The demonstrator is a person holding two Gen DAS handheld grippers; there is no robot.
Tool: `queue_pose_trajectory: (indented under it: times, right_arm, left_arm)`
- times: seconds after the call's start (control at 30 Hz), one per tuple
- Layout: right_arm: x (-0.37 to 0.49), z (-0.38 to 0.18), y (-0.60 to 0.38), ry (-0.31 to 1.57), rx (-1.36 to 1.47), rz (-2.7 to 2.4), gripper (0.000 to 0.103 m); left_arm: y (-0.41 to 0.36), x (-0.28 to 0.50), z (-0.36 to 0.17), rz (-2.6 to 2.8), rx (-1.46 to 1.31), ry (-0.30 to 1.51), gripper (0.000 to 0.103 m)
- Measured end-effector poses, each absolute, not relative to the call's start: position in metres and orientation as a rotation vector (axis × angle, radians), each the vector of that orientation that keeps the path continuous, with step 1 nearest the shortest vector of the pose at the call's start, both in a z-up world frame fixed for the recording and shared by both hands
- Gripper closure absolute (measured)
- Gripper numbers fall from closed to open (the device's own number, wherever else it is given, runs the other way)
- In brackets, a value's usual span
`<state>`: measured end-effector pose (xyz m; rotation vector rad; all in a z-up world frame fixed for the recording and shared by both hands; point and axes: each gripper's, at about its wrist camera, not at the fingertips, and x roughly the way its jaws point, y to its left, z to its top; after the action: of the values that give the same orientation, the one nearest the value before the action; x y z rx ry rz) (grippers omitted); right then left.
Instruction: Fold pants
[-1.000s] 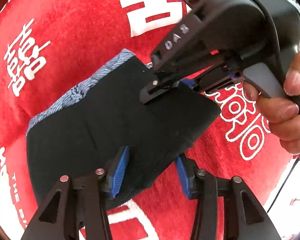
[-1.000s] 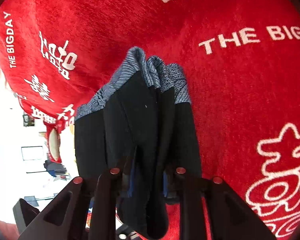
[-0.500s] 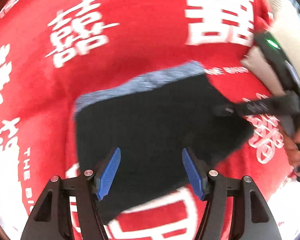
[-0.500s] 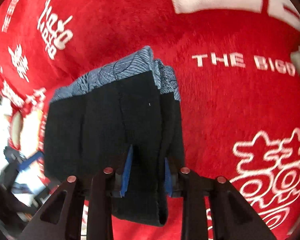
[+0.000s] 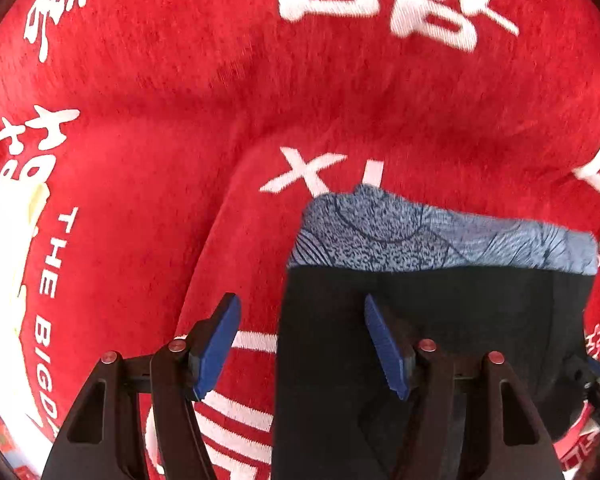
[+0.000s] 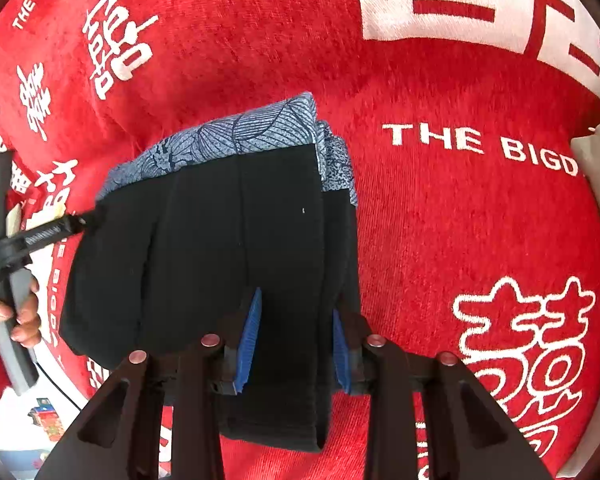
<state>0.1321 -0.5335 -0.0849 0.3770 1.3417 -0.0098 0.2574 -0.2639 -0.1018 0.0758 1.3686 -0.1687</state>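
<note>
Two grippers work the black cloth pants with a blue patterned waistband (image 6: 228,240), folded on the red printed plush cloth (image 6: 440,220): the right gripper (image 6: 296,340), jaws just eased, loosely straddles a fold, while the left gripper (image 5: 300,344), spread and empty, must next pinch the pants' edge.

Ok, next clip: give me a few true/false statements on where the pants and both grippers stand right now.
1. The pants lie on a red cloth with white lettering. True.
2. The left gripper is clamped shut on the waistband. False: its jaws stand open, straddling the pants' side edge.
3. The pants are black with a blue patterned waistband. True.
4. The right gripper hangs over bare cloth, away from the pants. False: black fabric runs between its pads.
</note>
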Motion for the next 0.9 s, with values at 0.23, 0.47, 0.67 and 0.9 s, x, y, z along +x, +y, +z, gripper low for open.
queue_pose_trajectory:
  times: [0.23, 0.47, 0.67, 0.9]
  right_arm:
    - [0.121, -0.057, -0.533, 1.334, 0.36, -0.128, 0.064]
    - [0.111, -0.039, -0.504, 1.346, 0.344, 0.001, 0.071]
    - [0.101, -0.066, -0.508, 1.381, 0.339, -0.044, 0.071]
    - [0.093, -0.066, -0.502, 1.357, 0.33, -0.046, 0.065]
  left_arm:
    - [-0.27, 0.254, -0.101, -0.169, 0.114, 1.342, 0.037]
    - [-0.27, 0.251, -0.099, -0.152, 0.108, 1.329, 0.037]
    - [-0.271, 0.249, -0.098, -0.168, 0.116, 1.32, 0.037]
    - [-0.266, 0.251, -0.099, -0.126, 0.103, 1.323, 0.024]
